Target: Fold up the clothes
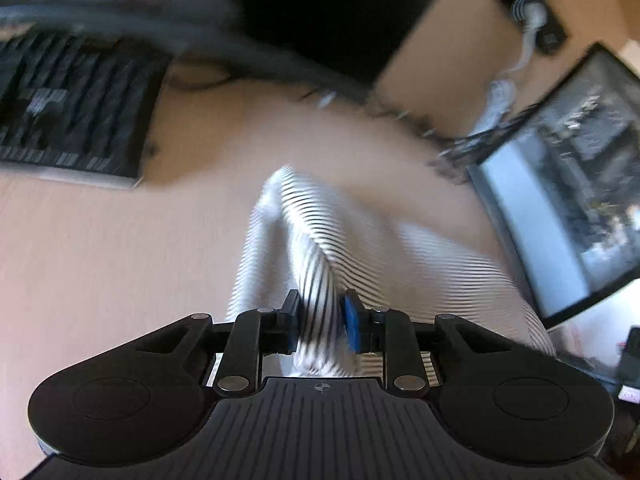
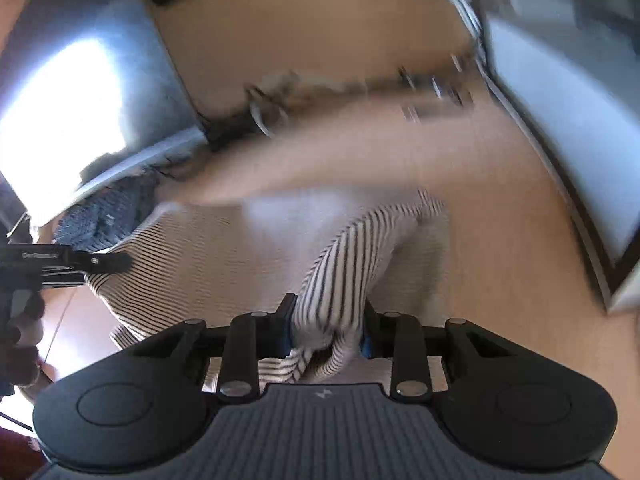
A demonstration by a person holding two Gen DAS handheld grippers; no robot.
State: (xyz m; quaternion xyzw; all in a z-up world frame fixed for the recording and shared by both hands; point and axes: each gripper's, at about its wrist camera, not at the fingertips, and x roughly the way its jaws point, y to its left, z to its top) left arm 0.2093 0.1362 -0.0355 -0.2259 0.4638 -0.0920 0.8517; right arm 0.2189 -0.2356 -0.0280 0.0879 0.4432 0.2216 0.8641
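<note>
Two tongs, each clamped on one striped garment (image 1: 320, 248). Left tongs (image 1: 322, 322): pads pinch a twisted fold that rises from the pale wooden counter (image 1: 100, 248); keyboard (image 1: 72, 108) at far left, monitor (image 1: 568, 208) at right. Right tongs (image 2: 326, 330): pads grip a bunched striped fold, the rest of the garment spread on the counter to the left; both views blurred.

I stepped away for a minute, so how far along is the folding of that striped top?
Nothing looks folded yet. In hand: the left tool and the right tool are each clamped on a bunch of the striped top, lifted and twisted over the wooden desk; both views are motion-blurred. Left: laying it flat, then making every fold.
</note>
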